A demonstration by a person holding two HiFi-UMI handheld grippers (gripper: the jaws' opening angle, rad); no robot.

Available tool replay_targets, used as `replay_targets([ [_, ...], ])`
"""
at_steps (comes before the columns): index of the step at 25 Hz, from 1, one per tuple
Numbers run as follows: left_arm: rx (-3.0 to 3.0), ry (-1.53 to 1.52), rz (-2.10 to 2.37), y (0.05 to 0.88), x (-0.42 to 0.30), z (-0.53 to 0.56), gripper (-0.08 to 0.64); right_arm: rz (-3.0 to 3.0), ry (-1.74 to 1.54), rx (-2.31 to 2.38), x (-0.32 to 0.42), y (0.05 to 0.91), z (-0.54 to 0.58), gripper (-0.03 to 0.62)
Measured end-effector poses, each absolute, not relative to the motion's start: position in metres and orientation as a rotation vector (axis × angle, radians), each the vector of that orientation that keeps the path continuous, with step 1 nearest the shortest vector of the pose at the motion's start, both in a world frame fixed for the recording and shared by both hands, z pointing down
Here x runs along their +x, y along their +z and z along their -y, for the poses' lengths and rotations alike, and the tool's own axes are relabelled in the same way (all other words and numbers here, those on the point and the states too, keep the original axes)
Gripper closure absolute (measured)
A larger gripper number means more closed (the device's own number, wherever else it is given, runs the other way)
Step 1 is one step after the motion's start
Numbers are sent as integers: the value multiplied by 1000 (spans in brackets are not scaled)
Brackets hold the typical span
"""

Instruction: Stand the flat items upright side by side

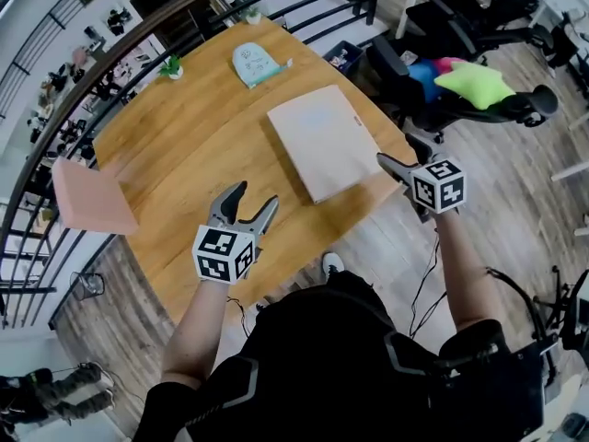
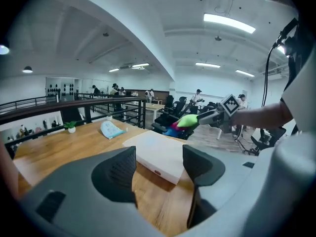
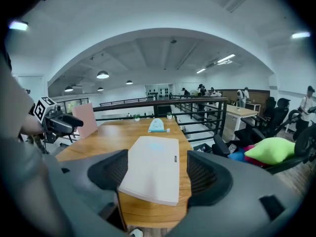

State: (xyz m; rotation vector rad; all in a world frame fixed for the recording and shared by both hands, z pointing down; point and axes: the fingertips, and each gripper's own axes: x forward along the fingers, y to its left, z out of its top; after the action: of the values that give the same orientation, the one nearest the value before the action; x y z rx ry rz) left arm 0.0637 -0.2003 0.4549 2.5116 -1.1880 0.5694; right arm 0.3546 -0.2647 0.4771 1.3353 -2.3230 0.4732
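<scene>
A pale flat box (image 1: 322, 141) lies on the round wooden table (image 1: 193, 145), near its right edge. A pink flat board (image 1: 92, 196) stands upright at the table's left edge, also in the right gripper view (image 3: 85, 120). My left gripper (image 1: 245, 208) hovers open over the table's near edge, with the box (image 2: 160, 154) ahead of its empty jaws (image 2: 159, 164). My right gripper (image 1: 398, 153) is open just off the box's near right corner. In its own view, the box (image 3: 153, 174) lies ahead between the spread jaws (image 3: 157, 167), untouched.
A light blue flat item (image 1: 258, 63) and a small potted plant (image 1: 172, 67) sit at the table's far side. A black railing (image 1: 304, 7) curves behind the table. An office chair with a green star cushion (image 1: 474, 83) stands at the right.
</scene>
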Motion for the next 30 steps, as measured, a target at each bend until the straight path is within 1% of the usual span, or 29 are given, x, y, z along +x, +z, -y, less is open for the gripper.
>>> replay_targets([
  [8, 2353, 704, 1170, 537, 108, 207, 244, 2264, 518, 1063, 372, 552, 279, 216],
  [14, 2327, 934, 1057, 597, 136, 207, 235, 2240, 613, 956, 380, 599, 280, 216],
  [17, 2299, 1009, 1006, 624, 146, 206, 224, 2199, 548, 864, 379, 622, 281, 216],
  [24, 2335, 1097, 938, 648, 161, 211, 224, 2151, 519, 626, 370, 659, 270, 216],
  [30, 2302, 1132, 905, 657, 170, 214, 224, 2146, 520, 565, 362, 675, 274, 216],
])
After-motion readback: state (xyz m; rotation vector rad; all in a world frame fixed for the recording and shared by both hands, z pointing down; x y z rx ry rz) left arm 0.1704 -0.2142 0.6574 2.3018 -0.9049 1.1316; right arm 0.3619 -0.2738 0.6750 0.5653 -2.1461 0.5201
